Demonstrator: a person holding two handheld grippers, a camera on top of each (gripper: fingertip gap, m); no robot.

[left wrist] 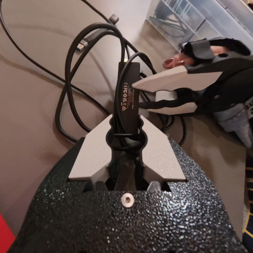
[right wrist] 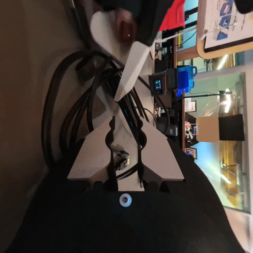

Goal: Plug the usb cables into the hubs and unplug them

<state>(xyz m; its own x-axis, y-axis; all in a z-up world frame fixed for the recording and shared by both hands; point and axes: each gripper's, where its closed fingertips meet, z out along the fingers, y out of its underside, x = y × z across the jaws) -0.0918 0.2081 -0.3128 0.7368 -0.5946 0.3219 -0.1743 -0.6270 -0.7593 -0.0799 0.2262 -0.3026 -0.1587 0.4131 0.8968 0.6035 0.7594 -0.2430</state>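
A long black USB hub [left wrist: 127,87] stands upright between the fingers of my left gripper [left wrist: 126,117], which is shut on its lower end together with a thin black cable looped around it. My right gripper [left wrist: 136,96] comes in from the right, open, with one fingertip over the hub's face and the other at its right edge. In the right wrist view the hub's edge with blue ports [right wrist: 126,113] runs between the jaws of my right gripper [right wrist: 126,120], close to the right finger. A loose black plug [right wrist: 123,160] lies on the table below.
Thick black cables [left wrist: 68,76] coil on the beige table [left wrist: 34,116], with a loose silver-tipped plug [left wrist: 82,45] and a grey plug [left wrist: 113,18]. A clear plastic bin [left wrist: 191,23] stands at the back right. A small device with a lit screen [right wrist: 158,84] sits at the table edge. Only a small space, under 4 cm, lies between the two pairs of fingers.
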